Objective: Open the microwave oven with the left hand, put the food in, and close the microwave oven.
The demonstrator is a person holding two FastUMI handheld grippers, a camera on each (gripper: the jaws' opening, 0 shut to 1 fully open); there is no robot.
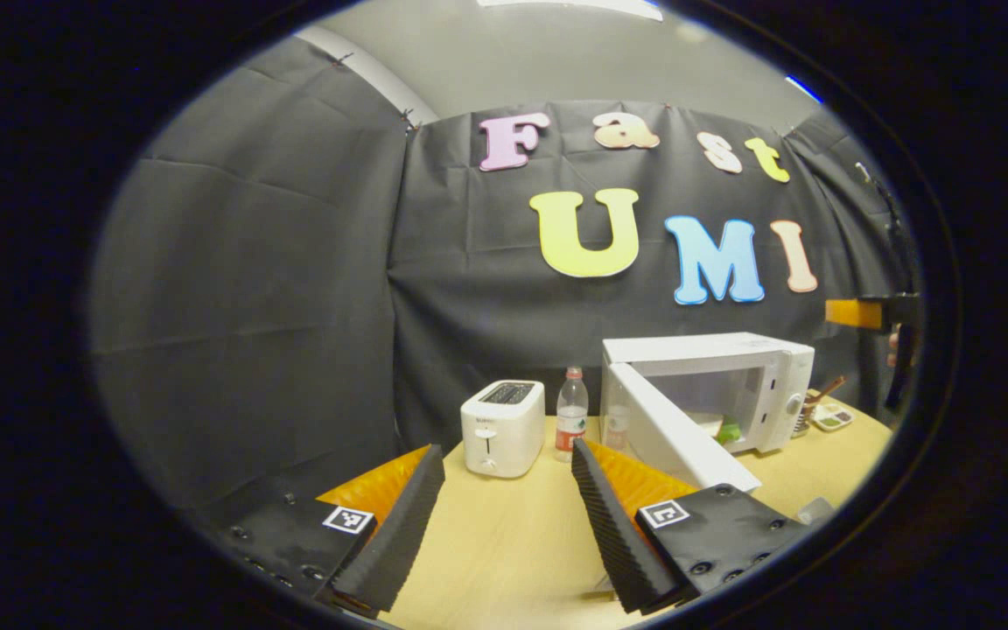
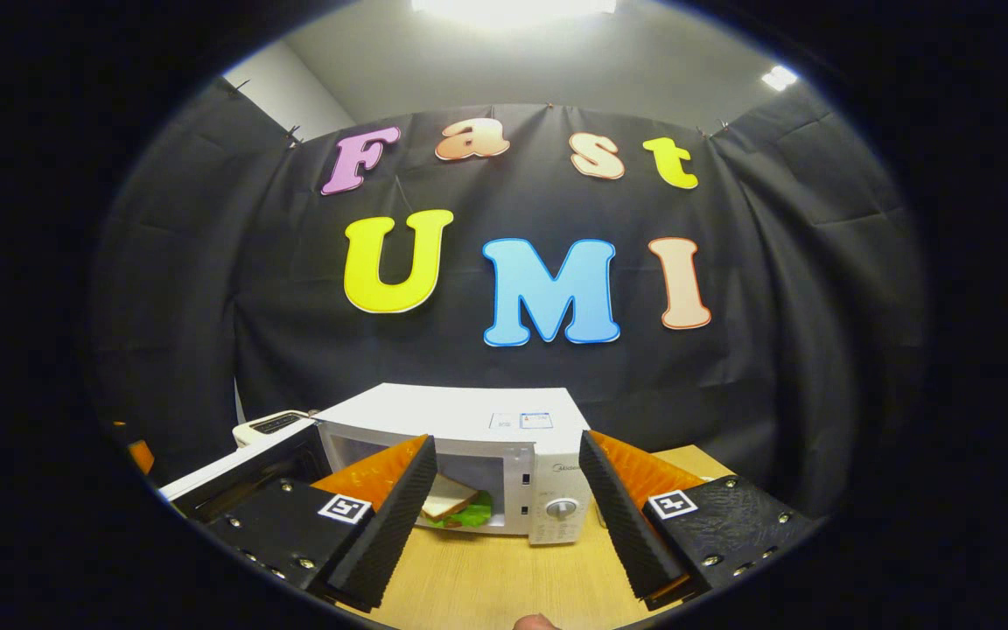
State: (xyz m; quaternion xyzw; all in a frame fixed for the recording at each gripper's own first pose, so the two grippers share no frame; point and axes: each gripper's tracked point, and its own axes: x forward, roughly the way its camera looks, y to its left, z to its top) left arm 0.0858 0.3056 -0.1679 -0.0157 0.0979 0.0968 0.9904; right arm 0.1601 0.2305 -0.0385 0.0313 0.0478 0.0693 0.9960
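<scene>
The boxy white microwave oven (image 2: 478,455) stands on the pale wooden table (image 1: 504,542), its door (image 1: 675,433) swung wide on the left hinge. Inside the lit cavity lies the food, a slice of white bread on green lettuce (image 2: 456,506), resting flat on the oven floor toward the left side. In the right gripper view the oven sits at twelve o'clock, its dial panel (image 2: 556,503) facing the camera and its long axis running left to right. In the left gripper view it sits at two o'clock, the open door reaching out toward five o'clock. A white two-slot toaster (image 1: 502,427) and a clear plastic bottle with a red cap (image 1: 571,413) stand just left of the door's edge. Bare tabletop lies in front of the oven. The left gripper (image 1: 504,516) is spread wide, holding nothing; the right gripper (image 2: 504,516) likewise gapes, released.
</scene>
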